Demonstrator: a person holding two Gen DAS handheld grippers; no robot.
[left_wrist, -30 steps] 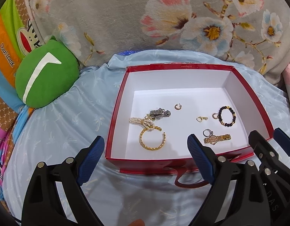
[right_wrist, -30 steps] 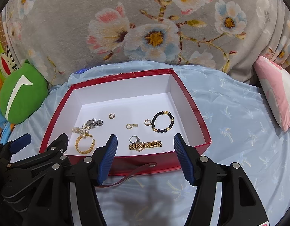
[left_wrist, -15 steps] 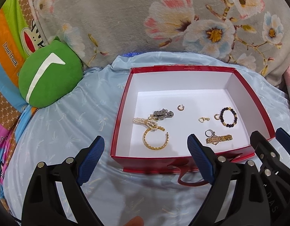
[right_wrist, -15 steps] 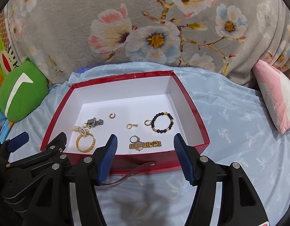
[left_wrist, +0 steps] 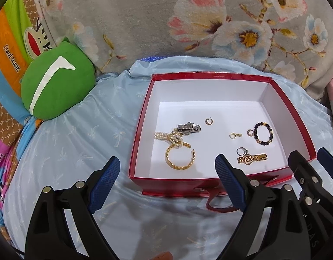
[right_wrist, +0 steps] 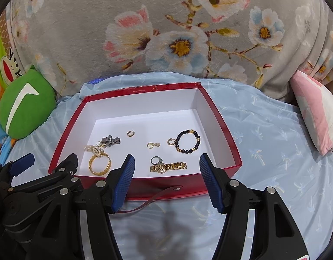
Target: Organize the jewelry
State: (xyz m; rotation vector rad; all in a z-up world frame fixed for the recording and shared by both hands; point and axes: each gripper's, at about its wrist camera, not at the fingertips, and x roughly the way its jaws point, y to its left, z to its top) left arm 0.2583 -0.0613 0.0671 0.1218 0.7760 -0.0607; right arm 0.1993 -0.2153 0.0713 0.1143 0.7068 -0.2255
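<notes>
Floral blanket behind, pale blue bed sheet [right_wrist: 263, 147] under red box [right_wrist: 218, 117]. Your view drifted left and back over last second; jewelry unmoved: gold bangle [left_wrist: 180, 159], bead bracelet [right_wrist: 187, 141], gold watch [right_wrist: 168, 167] all inside box. Left tongs [left_wrist: 166, 184] and right tongs [right_wrist: 166, 182] wide, empty. Either sorted or awaiting sorting.

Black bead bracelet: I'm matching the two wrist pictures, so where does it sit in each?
Left wrist view: black bead bracelet lies right of centre, near the red box's right wall.
Right wrist view: bracelet lies near centre, right half of the box floor.
Shared landmark: gold watch, just nearer the camera.
</notes>
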